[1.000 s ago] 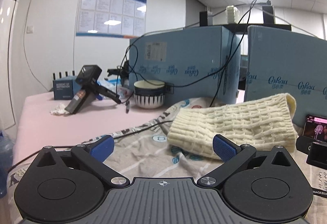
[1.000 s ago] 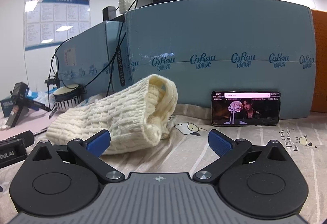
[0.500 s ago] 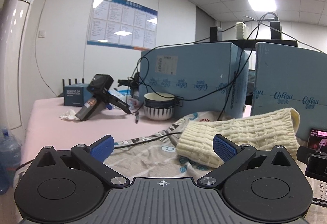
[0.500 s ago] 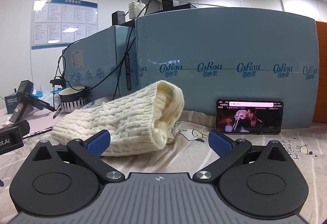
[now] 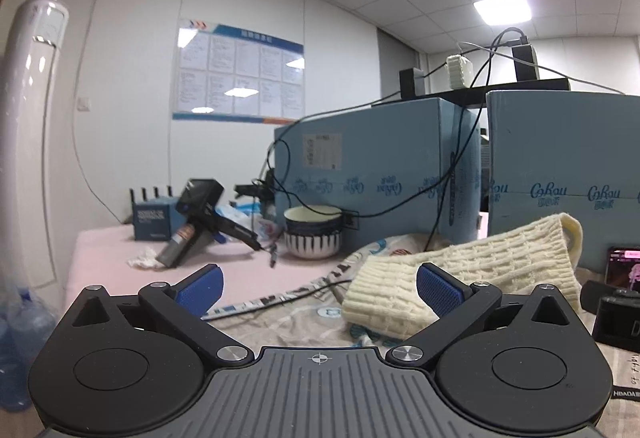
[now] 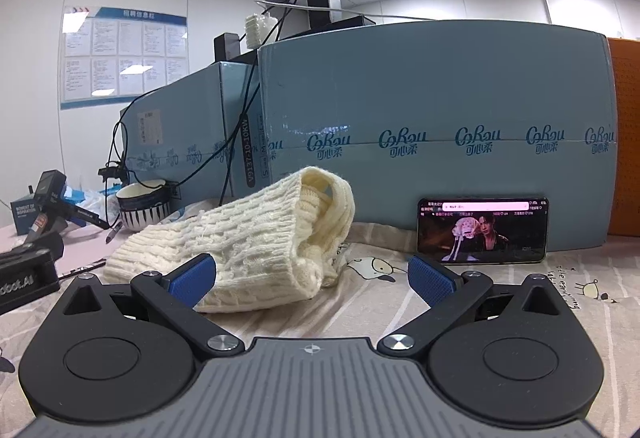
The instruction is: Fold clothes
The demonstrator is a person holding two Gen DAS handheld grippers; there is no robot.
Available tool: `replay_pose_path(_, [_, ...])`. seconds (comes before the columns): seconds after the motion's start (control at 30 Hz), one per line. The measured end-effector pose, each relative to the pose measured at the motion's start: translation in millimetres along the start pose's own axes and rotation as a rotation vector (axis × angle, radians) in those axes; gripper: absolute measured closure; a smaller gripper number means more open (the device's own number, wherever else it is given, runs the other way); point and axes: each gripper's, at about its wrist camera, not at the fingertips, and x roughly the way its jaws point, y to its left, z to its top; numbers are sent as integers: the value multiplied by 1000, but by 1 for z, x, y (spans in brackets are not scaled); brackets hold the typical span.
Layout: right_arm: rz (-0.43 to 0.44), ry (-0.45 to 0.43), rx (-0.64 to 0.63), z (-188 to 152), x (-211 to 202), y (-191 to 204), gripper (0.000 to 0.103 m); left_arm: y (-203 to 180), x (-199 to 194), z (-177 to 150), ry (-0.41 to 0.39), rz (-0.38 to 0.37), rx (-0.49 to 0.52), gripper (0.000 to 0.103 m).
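Backed off and tipped up since before | left gripper (image 5: 318,284) and right gripper (image 6: 311,275) wide apart, empty | cream knit sweater (image 6: 240,242) bunched on printed sheet (image 6: 500,286) | best: pinch both edges, fold slowly.

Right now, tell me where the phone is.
In the right wrist view, the phone stands on its long edge against the blue box, right of the cream knitted sweater.

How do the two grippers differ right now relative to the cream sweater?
The right gripper faces the cream knit sweater at its bunched, opened end, its left pad overlapping the knit in view. The left gripper sits toward the sweater's other end, looking mostly at patterned sheet, with the knit off to its right. Both are open and hold nothing.
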Motion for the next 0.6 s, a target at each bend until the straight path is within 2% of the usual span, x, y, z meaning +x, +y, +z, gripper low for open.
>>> replay_pose_path(0.1, [8, 24, 16, 4, 0, -5, 0, -10, -1, 6, 45, 42, -15, 0])
replay_pose_path(0.2, [15, 32, 40, 9, 0, -13, 0, -17, -1, 9, 57, 78, -40, 0])
replay_pose_path(0.27, [20, 24, 45, 13, -1, -18, 0, -18, -1, 10, 75, 85, -81, 0])
replay_pose_path(0.37, [19, 7, 44, 16, -2, -24, 0, -22, -3, 9, 107, 41, -146, 0])
replay_pose_path(0.5, [27, 13, 68, 16, 0, -31, 0, -34, -8, 0, 73, 63, -71, 0])
replay_pose_path(0.6, [29, 17, 62, 15, 0, -31, 0, -36, -8, -2, 74, 74, -53, 0])
